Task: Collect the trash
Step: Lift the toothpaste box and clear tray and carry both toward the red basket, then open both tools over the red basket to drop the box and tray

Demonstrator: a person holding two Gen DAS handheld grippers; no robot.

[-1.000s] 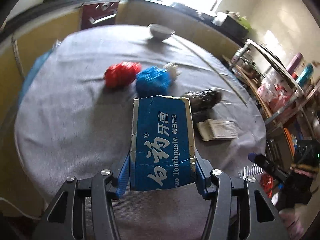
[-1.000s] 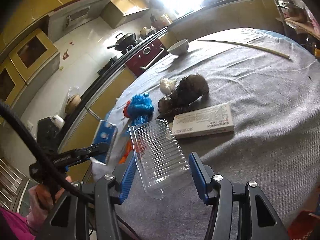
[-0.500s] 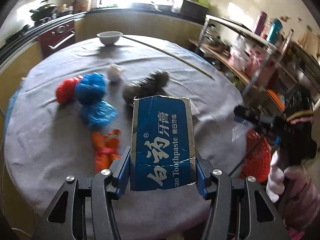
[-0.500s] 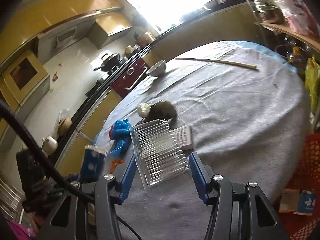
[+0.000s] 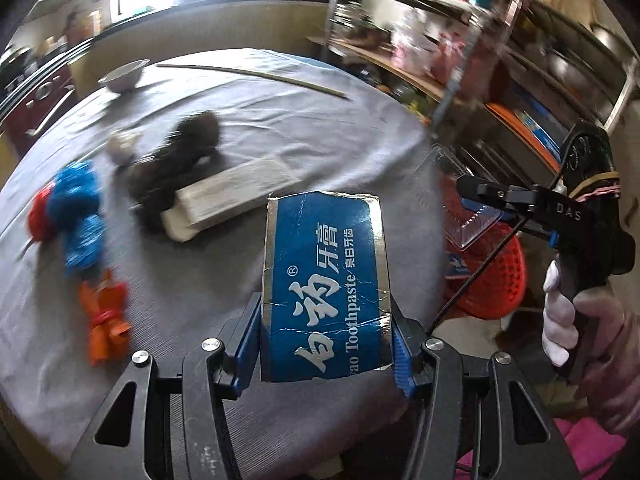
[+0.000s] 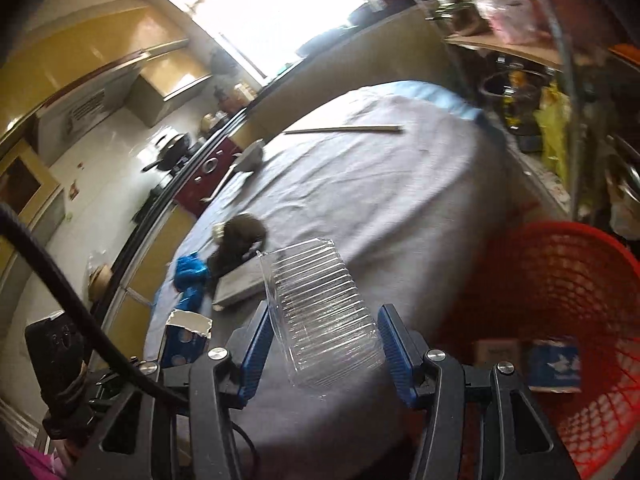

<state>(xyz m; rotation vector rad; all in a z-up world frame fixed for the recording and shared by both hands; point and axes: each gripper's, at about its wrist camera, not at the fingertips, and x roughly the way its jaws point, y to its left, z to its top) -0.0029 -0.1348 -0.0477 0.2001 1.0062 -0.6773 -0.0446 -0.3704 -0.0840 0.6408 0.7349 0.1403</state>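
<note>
Left wrist view, left gripper [image 5: 326, 344] jaws clamped on blue "Toothpaste" box [image 5: 324, 292], right gripper [image 6: 322, 344] jaws clamped on clear plastic container [image 6: 320, 312]

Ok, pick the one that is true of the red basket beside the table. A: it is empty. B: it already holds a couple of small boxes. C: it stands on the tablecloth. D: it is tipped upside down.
B: the right wrist view shows the red basket upright beside the table, with two small boxes lying at its bottom.

Each gripper [image 5: 326, 350] is black, with blue ribbed pads [image 5: 400, 354] and silver screws [image 5: 434, 345]. A black cable [image 6: 60, 280] trails. The hand [image 5: 560, 328] wears a white glove and pink sleeve [image 5: 612, 364].
</note>
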